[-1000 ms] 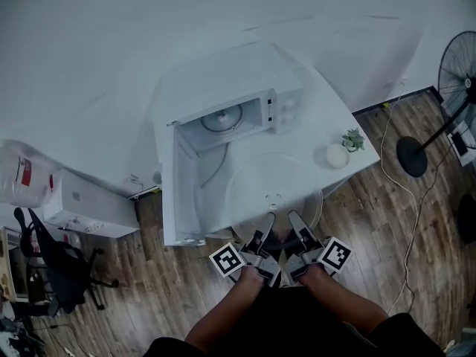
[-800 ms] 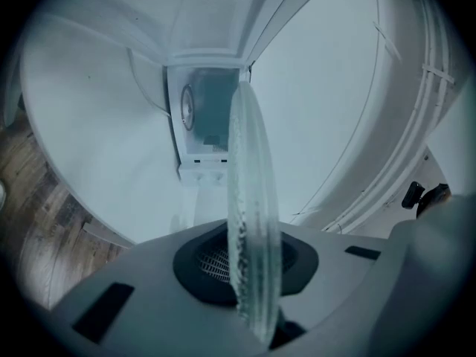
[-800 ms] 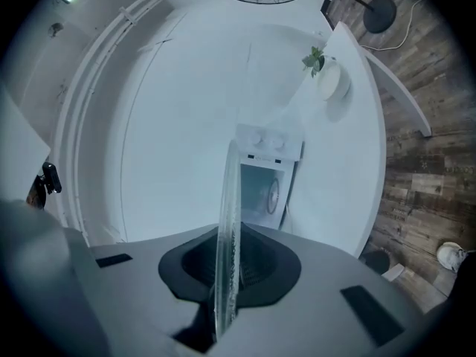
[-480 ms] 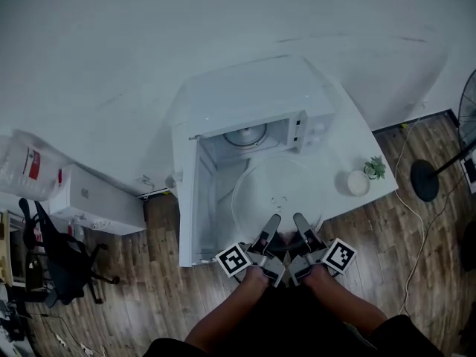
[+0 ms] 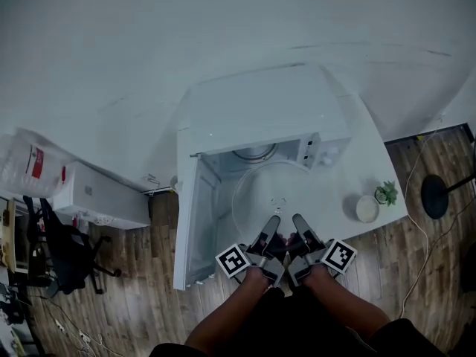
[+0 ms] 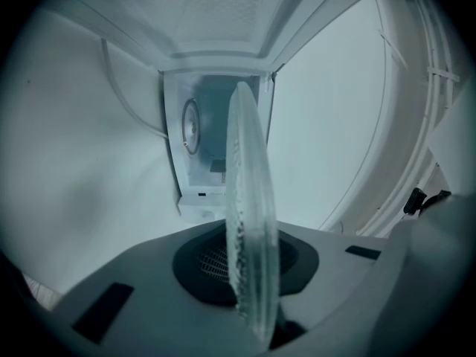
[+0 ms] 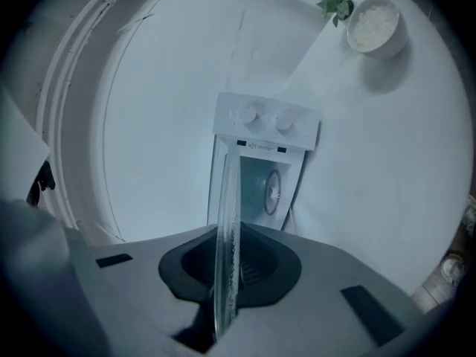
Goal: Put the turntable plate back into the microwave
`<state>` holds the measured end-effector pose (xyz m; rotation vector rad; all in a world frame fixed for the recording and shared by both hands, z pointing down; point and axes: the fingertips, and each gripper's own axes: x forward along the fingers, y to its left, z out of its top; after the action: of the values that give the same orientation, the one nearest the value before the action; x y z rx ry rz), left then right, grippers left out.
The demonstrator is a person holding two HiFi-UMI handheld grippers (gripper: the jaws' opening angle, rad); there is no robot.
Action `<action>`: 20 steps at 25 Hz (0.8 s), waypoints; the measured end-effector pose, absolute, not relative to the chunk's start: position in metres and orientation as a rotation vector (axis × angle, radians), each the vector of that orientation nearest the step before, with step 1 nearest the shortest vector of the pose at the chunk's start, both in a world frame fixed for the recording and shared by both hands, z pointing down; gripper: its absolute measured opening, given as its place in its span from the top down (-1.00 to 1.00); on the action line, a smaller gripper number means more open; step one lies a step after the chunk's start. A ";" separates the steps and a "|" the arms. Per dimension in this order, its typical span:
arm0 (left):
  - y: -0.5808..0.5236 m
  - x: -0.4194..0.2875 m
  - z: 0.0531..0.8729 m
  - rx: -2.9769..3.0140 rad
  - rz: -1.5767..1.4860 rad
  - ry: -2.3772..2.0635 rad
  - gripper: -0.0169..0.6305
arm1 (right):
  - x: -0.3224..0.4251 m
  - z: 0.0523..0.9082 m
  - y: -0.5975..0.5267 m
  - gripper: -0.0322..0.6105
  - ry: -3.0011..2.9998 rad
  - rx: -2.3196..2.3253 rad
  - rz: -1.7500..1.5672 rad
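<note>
The clear glass turntable plate [image 5: 277, 193] is held level in front of the open white microwave [image 5: 260, 114], its far rim near the cavity mouth [image 5: 255, 153]. My left gripper [image 5: 269, 226] and right gripper [image 5: 297, 224] are both shut on the plate's near rim, side by side. The left gripper view has the plate [image 6: 249, 214] edge-on between the jaws of the left gripper [image 6: 253, 277], with the cavity [image 6: 204, 136] beyond. In the right gripper view the plate [image 7: 226, 236] is clamped by the right gripper [image 7: 227, 274], facing the control panel [image 7: 265, 122].
The microwave door [image 5: 193, 225] hangs open to the left. A small white bowl [image 5: 367, 208] and a little plant [image 5: 385, 193] stand on the white tabletop [image 5: 379, 162] at the right. A black chair [image 5: 63, 253], a white box [image 5: 104, 196] and a fan base [image 5: 436, 196] are on the wood floor.
The plate and both grippers have come nearer the microwave; its far rim now reaches the cavity mouth. Both grippers have kept their hold on the near rim.
</note>
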<state>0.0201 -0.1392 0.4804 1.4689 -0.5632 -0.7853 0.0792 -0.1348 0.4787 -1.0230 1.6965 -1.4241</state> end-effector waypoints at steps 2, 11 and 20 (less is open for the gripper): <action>-0.151 0.018 0.486 1.455 -0.803 -0.590 0.78 | 0.078 0.484 -0.149 0.77 1.714 -1.005 -1.454; -0.190 0.011 0.510 1.416 -0.843 -0.714 0.76 | 0.067 0.506 -0.195 0.76 1.812 -0.925 -1.563; -0.225 0.006 0.521 1.406 -0.908 -0.759 0.79 | 0.065 0.526 -0.227 0.75 1.897 -0.866 -1.663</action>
<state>0.0059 -0.2246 0.5211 1.4060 -0.7595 -0.9081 0.0650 -0.2266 0.5258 -0.8661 1.8973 -1.6629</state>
